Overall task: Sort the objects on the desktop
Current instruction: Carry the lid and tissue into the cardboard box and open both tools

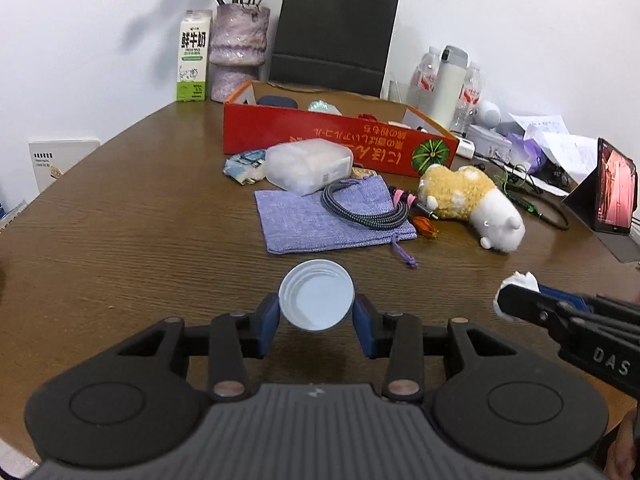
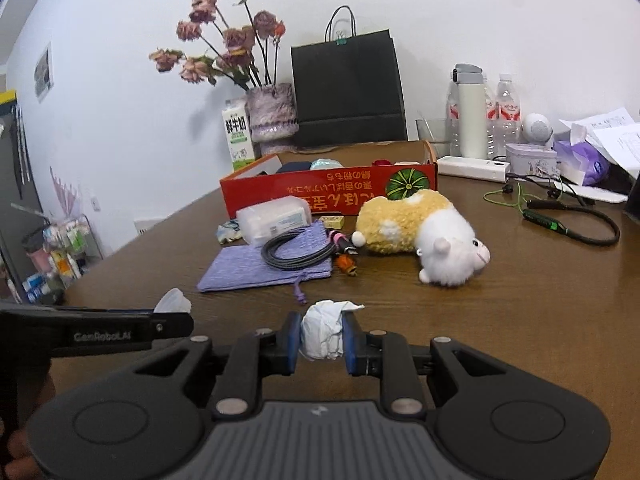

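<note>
My left gripper is shut on a white plastic lid, held above the brown table; the lid's edge also shows in the right wrist view. My right gripper is shut on a crumpled white tissue, also seen at the right of the left wrist view. Ahead lie a purple cloth pouch, a coiled grey cable, a clear plastic box and a yellow-white plush hamster.
A red cardboard box holding several items stands behind the pouch. A milk carton, a vase of dried flowers and a black paper bag line the wall. Bottles, papers, earphones and a tablet crowd the right.
</note>
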`<move>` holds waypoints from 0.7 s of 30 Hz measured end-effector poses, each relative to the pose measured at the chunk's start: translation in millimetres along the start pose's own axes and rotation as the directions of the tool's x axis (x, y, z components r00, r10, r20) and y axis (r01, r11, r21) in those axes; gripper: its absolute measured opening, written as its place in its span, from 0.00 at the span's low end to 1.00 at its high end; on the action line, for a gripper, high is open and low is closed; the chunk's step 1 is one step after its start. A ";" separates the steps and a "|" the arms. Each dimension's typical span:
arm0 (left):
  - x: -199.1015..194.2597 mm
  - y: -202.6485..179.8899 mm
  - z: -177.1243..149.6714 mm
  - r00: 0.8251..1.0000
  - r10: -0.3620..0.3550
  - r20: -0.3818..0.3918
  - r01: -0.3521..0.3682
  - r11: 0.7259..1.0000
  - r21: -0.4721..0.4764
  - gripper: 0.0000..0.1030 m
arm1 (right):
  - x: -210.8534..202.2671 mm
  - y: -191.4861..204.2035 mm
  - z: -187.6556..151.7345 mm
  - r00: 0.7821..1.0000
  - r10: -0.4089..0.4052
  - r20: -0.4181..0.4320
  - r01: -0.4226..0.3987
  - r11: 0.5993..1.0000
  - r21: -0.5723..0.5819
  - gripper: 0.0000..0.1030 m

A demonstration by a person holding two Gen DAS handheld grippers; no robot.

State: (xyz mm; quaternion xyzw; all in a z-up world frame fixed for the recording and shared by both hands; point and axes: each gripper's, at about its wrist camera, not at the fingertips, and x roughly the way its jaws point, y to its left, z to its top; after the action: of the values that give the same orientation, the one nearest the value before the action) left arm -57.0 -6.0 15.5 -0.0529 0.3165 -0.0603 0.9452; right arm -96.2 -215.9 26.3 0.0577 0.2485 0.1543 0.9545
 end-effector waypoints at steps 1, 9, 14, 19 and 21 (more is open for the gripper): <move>-2.3 0.3 0.0 1.000 -0.005 0.003 0.005 1.000 0.000 0.39 | -4.4 0.8 -0.6 1.000 -0.003 0.013 0.003 1.000 0.001 0.20; -8.4 -6.2 6.9 0.999 -0.031 0.041 0.030 0.999 0.021 0.39 | -12.0 -3.9 6.4 0.997 -0.026 0.068 0.026 1.000 0.003 0.20; -0.2 -9.7 26.8 0.997 -0.065 0.035 0.065 0.998 0.019 0.39 | -2.4 -13.2 19.8 0.997 -0.021 0.079 0.019 1.000 0.022 0.20; 15.3 -17.8 83.5 0.989 -0.119 0.091 0.114 0.992 0.057 0.39 | 16.1 -36.3 66.2 0.993 -0.013 0.116 0.008 0.999 0.045 0.20; 31.5 -21.4 115.4 0.985 -0.151 0.086 0.145 0.987 0.065 0.39 | 27.4 -47.7 95.3 0.989 -0.011 0.145 0.004 0.999 0.044 0.20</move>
State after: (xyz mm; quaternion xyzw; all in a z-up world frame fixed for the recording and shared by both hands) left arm 36.0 -24.6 91.4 -0.0511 0.2665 -0.1372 0.9526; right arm -13.8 -255.4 87.8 0.0887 0.1818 0.1405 0.9692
